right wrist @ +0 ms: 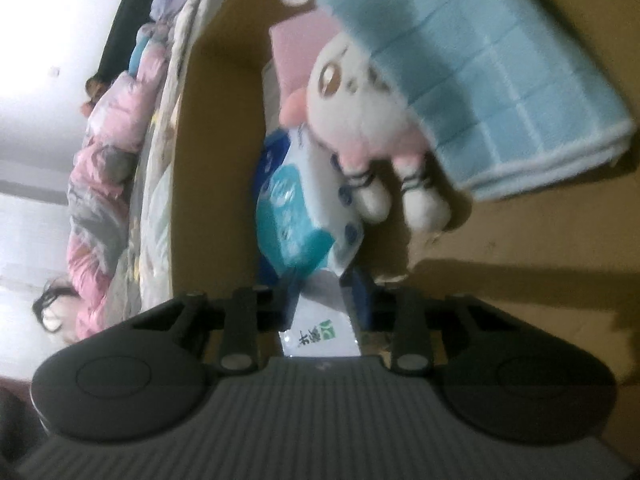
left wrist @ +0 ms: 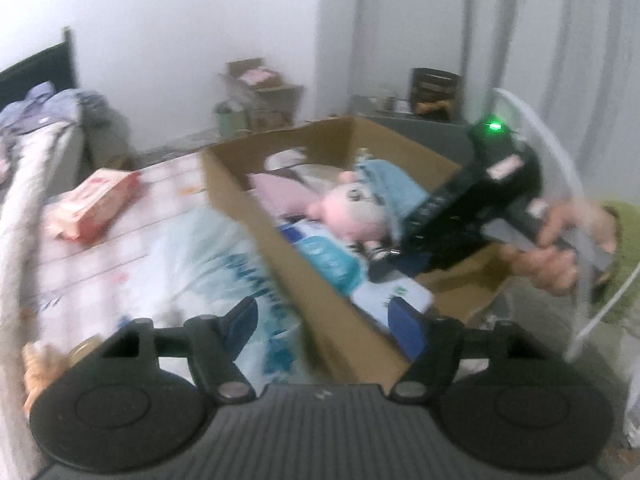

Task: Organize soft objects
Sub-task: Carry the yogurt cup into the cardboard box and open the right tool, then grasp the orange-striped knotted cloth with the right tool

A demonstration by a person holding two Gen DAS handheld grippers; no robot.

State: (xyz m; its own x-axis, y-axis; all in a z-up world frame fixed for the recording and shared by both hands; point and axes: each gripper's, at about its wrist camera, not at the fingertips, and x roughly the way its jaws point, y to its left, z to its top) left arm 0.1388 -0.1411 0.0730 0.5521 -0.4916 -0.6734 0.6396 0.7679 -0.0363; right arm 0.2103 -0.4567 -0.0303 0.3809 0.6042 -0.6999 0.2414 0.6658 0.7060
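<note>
Gripping: right gripper (right wrist: 320,300) clamps white tissue pack (right wrist: 320,332) inside brown cardboard box (right wrist: 520,280).
Left gripper (left wrist: 328,320): wide, empty.
Risk: pack snagging pink-white plush doll (right wrist: 360,128) at 12 o'clock.

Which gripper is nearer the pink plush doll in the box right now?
Right. The right gripper is inside the cardboard box, shut on a white tissue pack just short of the pink plush doll. The left gripper hangs open outside the box's near wall.
</note>
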